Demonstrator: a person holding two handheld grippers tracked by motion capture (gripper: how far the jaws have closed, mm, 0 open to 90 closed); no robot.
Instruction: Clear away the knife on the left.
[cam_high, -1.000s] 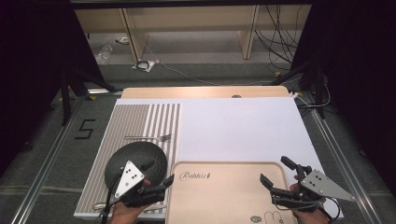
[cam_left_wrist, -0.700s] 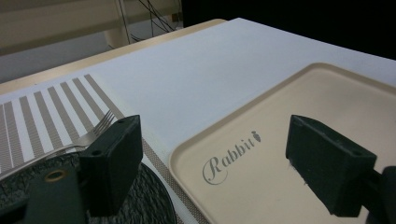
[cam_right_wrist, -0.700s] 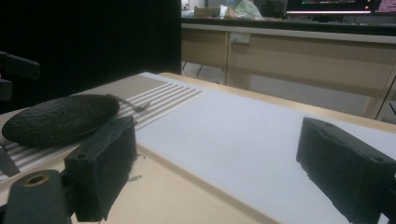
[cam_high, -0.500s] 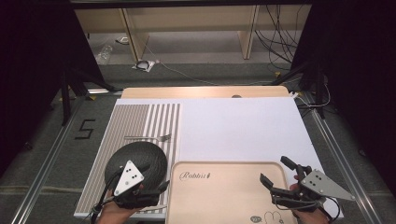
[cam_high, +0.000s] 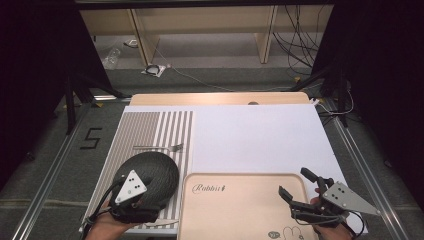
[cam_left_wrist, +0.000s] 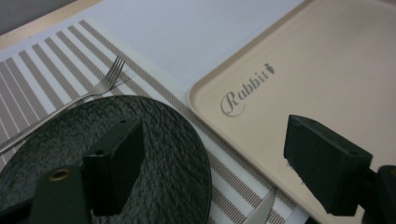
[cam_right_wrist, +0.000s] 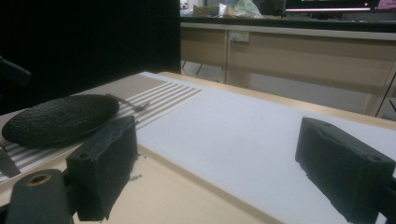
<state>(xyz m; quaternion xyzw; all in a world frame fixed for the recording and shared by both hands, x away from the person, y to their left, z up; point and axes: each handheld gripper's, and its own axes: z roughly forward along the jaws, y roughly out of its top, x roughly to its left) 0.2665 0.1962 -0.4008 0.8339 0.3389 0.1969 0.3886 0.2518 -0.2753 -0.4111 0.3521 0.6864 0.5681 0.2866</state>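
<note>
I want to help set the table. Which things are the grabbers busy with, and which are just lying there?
In the job:
- black plate, under the open left gripper
- beige tray, beside the open right gripper

Just lying about:
- fork on the striped placemat
- knife, its tip next to the plate
- white sheet

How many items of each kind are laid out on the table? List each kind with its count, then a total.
Plate: 1
Fork: 1
Knife: 1
Tray: 1
Striped placemat: 1
Total: 5
</note>
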